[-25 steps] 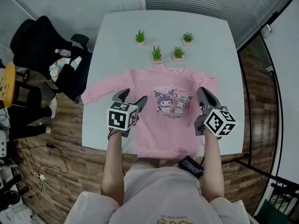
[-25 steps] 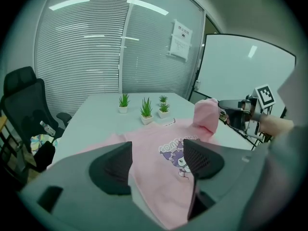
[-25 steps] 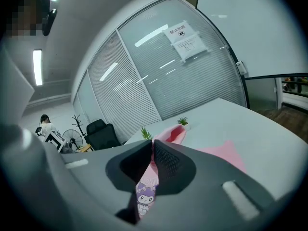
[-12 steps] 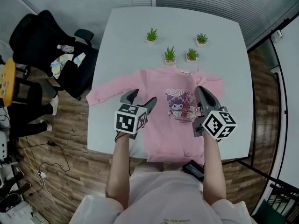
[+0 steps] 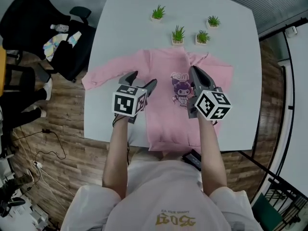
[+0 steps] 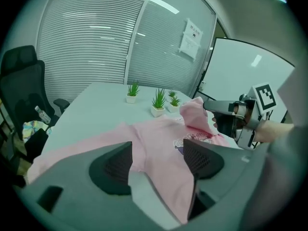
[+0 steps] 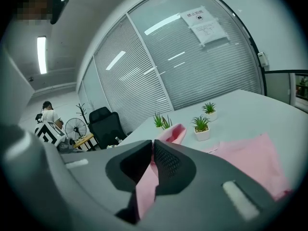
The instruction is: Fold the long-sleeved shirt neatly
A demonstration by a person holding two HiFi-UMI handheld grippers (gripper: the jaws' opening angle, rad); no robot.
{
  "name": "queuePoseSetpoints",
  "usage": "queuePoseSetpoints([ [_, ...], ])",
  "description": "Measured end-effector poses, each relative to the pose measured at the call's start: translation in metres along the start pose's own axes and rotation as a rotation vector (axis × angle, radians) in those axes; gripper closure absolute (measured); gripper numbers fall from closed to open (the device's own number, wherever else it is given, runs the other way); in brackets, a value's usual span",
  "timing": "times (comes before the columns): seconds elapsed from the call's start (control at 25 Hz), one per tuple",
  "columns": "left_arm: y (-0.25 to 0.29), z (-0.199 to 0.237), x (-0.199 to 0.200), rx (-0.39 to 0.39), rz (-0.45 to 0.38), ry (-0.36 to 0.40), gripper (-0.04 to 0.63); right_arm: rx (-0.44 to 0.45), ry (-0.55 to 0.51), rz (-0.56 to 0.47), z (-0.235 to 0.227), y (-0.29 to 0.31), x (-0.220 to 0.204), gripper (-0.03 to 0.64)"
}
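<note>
The pink long-sleeved shirt [image 5: 163, 114] lies face up on the white table [image 5: 130, 28], its left sleeve [image 5: 98, 75] spread out to the side. My right gripper [image 5: 194, 72] is shut on a fold from the shirt's right side, held lifted over the chest and hiding part of the cartoon print [image 5: 180, 86]. In the right gripper view pink cloth [image 7: 147, 186] is pinched between the jaws of the right gripper [image 7: 153, 160]. My left gripper [image 5: 140, 81] hovers open over the shirt near the left armpit. In the left gripper view nothing sits between the jaws of the left gripper [image 6: 154, 162], and the raised fold [image 6: 195, 112] shows ahead.
Several small potted plants [image 5: 178, 34] stand on the table beyond the collar. A black office chair [image 5: 33, 28] with items on it is at the table's left, over wooden floor. The hem hangs at the near table edge [image 5: 120, 136].
My right gripper has carried the pinched fold leftward across the shirt, covering more of the print. My left gripper has shifted slightly and sunk a little, still open.
</note>
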State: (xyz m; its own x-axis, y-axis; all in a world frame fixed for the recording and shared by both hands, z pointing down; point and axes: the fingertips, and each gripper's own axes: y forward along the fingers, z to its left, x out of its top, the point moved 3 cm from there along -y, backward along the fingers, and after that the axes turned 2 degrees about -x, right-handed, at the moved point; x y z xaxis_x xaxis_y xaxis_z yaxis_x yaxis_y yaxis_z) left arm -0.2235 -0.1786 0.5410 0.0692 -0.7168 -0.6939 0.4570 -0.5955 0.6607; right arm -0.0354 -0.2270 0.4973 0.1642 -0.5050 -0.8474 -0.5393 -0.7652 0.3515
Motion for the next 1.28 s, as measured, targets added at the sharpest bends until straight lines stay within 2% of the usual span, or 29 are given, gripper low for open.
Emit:
queuePoseSetpoints([
  [0.64, 0.017, 0.019, -0.018, -0.039, 0.007, -0.041, 0.261, -0.026, -0.098, 0.071, 0.007, 0.054, -0.044, 0.586],
  [0.72, 0.018, 0.021, -0.021, -0.042, 0.01, -0.045, 0.262, -0.008, -0.148, 0.076, 0.013, 0.059, -0.05, 0.586],
  [0.84, 0.02, 0.025, -0.025, -0.044, 0.016, -0.052, 0.261, 0.086, -0.309, 0.156, 0.034, 0.067, -0.073, 0.573],
  [0.92, 0.022, 0.026, -0.026, -0.048, 0.017, -0.061, 0.261, 0.119, -0.369, 0.219, 0.041, 0.07, -0.088, 0.497],
  [1.16, 0.025, 0.029, -0.026, -0.054, 0.016, -0.078, 0.261, 0.088, -0.286, 0.217, 0.033, 0.072, -0.09, 0.494],
  [1.28, 0.025, 0.035, -0.029, -0.046, 0.025, -0.081, 0.261, 0.029, -0.28, 0.222, 0.024, 0.074, -0.09, 0.518],
])
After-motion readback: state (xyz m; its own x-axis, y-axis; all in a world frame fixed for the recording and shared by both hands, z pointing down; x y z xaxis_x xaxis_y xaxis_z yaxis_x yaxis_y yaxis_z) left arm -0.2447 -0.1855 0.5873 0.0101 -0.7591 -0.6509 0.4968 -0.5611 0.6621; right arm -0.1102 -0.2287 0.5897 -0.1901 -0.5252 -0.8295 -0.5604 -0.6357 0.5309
